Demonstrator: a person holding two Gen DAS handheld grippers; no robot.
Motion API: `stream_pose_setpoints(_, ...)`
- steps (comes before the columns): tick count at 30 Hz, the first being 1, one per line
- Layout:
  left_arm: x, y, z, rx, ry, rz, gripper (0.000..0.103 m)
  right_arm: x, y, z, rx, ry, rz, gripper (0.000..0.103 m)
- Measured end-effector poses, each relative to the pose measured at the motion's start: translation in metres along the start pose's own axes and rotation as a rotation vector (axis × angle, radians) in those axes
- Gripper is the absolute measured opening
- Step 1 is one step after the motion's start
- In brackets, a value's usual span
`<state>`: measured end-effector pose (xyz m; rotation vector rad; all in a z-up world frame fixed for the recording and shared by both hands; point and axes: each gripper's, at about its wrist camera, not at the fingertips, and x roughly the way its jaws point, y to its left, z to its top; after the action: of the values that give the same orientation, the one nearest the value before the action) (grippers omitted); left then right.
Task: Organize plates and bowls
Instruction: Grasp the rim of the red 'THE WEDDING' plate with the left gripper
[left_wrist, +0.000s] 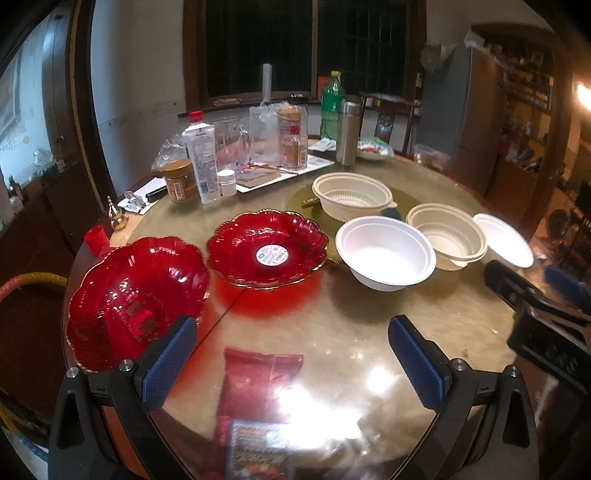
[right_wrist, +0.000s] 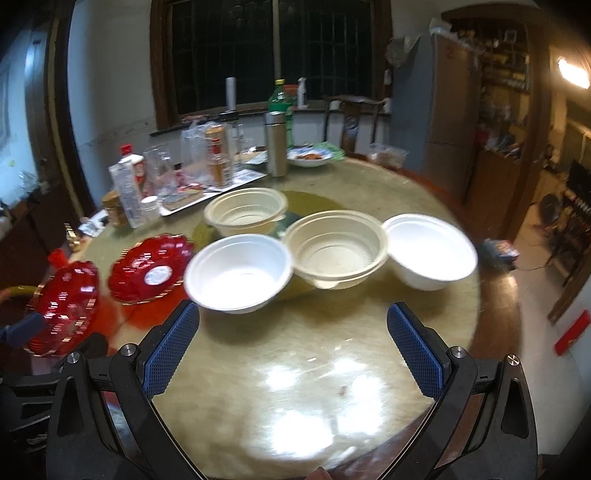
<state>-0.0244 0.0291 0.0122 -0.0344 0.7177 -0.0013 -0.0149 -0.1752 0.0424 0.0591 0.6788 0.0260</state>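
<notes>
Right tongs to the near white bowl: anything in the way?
Nothing visible. The right tongs are open and empty, with only bare table between them and the near white bowl. A cream bowl touches its right rim.

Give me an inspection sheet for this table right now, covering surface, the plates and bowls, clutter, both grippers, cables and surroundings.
Surface: round glossy table, glare patches, bare in front of both grippers.
Job's things: two red scalloped plates apart at left; two white bowls; two cream bowls, the nearer one looks stacked.
Clutter: bottles, jars and a steel flask at the far side; red packet near the left gripper.
Grippers: left gripper open, holding nothing; right gripper open, holding nothing.
Cables: thin dark line across the table, kind unclear.
Surroundings: dark window, wooden chair, shelves at right.
</notes>
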Motion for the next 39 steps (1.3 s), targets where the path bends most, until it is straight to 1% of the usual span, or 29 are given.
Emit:
stream_pose_setpoints(3, -0.015, 0.036, -0.003, -0.059, -0.026, 0.037, 0.103, 0.009, 0.013, 0.003, 0.023, 0.059, 0.124, 0.103)
stream_pose_setpoints(5, -0.022, 0.070, -0.004, -0.129, -0.041, 0.093, 0.103, 0.018, 0.032, 0.005, 0.026, 0.112, 0.230, 0.103)
stream_pose_setpoints(6, -0.023, 0.087, -0.005, -0.170, -0.041, 0.122, 0.103, 0.022, 0.037, 0.003, 0.021, 0.126, 0.256, 0.103)
stream_pose_setpoints(8, -0.022, 0.125, -0.007, -0.265, -0.029, 0.176, 0.103, 0.031, 0.056, 0.004, 0.022, 0.169, 0.347, 0.103)
stream_pose_setpoints(9, -0.019, 0.145, -0.009, -0.316, -0.015, 0.200, 0.103, 0.039, 0.069, 0.005, 0.029, 0.208, 0.405, 0.103)
stream_pose_setpoints(11, -0.011, 0.172, -0.012, -0.381, 0.012, 0.231, 0.103, 0.049, 0.085, 0.004, 0.043, 0.259, 0.478, 0.103)
stream_pose_setpoints(13, 0.001, 0.199, -0.016, -0.449, 0.051, 0.252, 0.103, 0.066, 0.108, 0.003, 0.074, 0.328, 0.569, 0.103)
stream_pose_setpoints(14, 0.005, 0.206, -0.018, -0.471, 0.065, 0.257, 0.103, 0.071, 0.114, 0.001, 0.085, 0.345, 0.590, 0.103)
stream_pose_setpoints(17, 0.022, 0.222, -0.019, -0.526, 0.105, 0.224, 0.103, 0.105, 0.142, -0.005, 0.151, 0.457, 0.669, 0.102)
stream_pose_setpoints(18, 0.027, 0.224, -0.019, -0.536, 0.123, 0.218, 0.103, 0.115, 0.148, -0.007, 0.172, 0.494, 0.689, 0.100)
stream_pose_setpoints(20, 0.037, 0.228, -0.018, -0.540, 0.137, 0.207, 0.103, 0.128, 0.152, -0.010, 0.209, 0.552, 0.700, 0.096)
stream_pose_setpoints(22, 0.044, 0.229, -0.018, -0.539, 0.154, 0.205, 0.103, 0.142, 0.159, -0.014, 0.246, 0.584, 0.701, 0.085)
stream_pose_setpoints(23, 0.047, 0.229, -0.018, -0.541, 0.153, 0.198, 0.102, 0.146, 0.163, -0.014, 0.250, 0.594, 0.702, 0.076)
stream_pose_setpoints(24, 0.049, 0.231, -0.018, -0.545, 0.158, 0.196, 0.102, 0.149, 0.167, -0.014, 0.247, 0.601, 0.700, 0.074)
stream_pose_setpoints(28, 0.052, 0.238, -0.016, -0.559, 0.149, 0.185, 0.101, 0.156, 0.180, -0.014, 0.232, 0.610, 0.695, 0.074)
stream_pose_setpoints(29, 0.054, 0.238, -0.015, -0.558, 0.148, 0.181, 0.098, 0.157, 0.180, -0.013, 0.231, 0.614, 0.696, 0.074)
stream_pose_setpoints(31, 0.062, 0.236, -0.013, -0.538, 0.163, 0.191, 0.085, 0.163, 0.186, -0.014, 0.228, 0.617, 0.682, 0.073)
stream_pose_setpoints(32, 0.067, 0.234, -0.012, -0.526, 0.178, 0.192, 0.068, 0.166, 0.188, -0.015, 0.231, 0.622, 0.674, 0.068)
stream_pose_setpoints(33, 0.072, 0.233, -0.012, -0.514, 0.196, 0.189, 0.054, 0.169, 0.189, -0.017, 0.232, 0.628, 0.670, 0.061)
stream_pose_setpoints(35, 0.082, 0.230, -0.013, -0.495, 0.228, 0.191, 0.049, 0.176, 0.191, -0.022, 0.229, 0.647, 0.652, 0.058)
stream_pose_setpoints(37, 0.087, 0.228, -0.014, -0.492, 0.244, 0.190, 0.049, 0.182, 0.193, -0.026, 0.232, 0.663, 0.643, 0.057)
stream_pose_setpoints(38, 0.087, 0.227, -0.015, -0.486, 0.244, 0.199, 0.049, 0.184, 0.193, -0.028, 0.234, 0.667, 0.638, 0.049)
stream_pose_setpoints(39, 0.088, 0.227, -0.015, -0.483, 0.244, 0.205, 0.049, 0.185, 0.194, -0.030, 0.233, 0.670, 0.634, 0.038)
